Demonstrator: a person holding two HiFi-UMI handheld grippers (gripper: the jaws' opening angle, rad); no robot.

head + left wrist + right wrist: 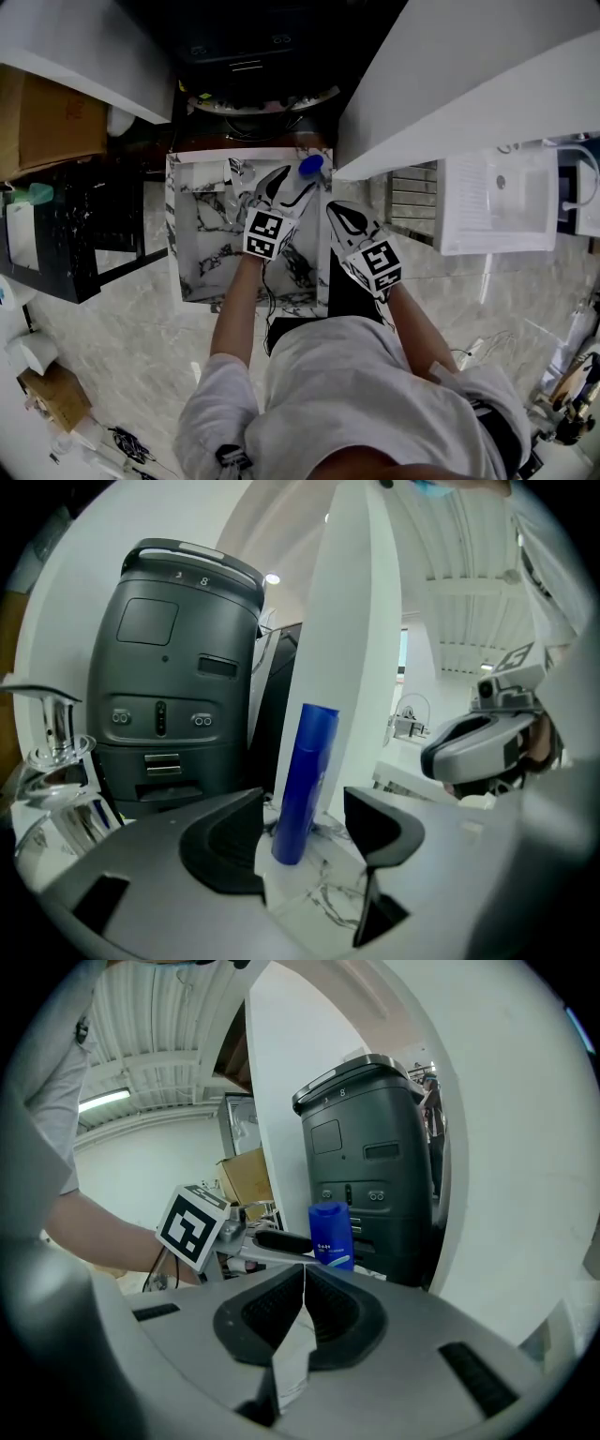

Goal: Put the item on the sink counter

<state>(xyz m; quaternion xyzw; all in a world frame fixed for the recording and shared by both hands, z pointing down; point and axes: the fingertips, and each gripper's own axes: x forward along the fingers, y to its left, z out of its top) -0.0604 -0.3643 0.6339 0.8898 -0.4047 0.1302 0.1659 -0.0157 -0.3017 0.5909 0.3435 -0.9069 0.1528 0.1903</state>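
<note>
A blue bottle stands upright at the back right corner of the marble sink counter. In the left gripper view the blue bottle rises from the marble just beyond my left gripper, whose jaws stand wide apart on either side of it without touching it. From above, that left gripper points at the bottle from the front. My right gripper hovers past the counter's right edge. Its jaws are pressed together with nothing in them, and the bottle shows beyond them.
A chrome faucet stands at the back left of the basin. A dark grey machine sits behind the counter, beside a white wall. A black shelf and a cardboard box are to the left, a white basin to the right.
</note>
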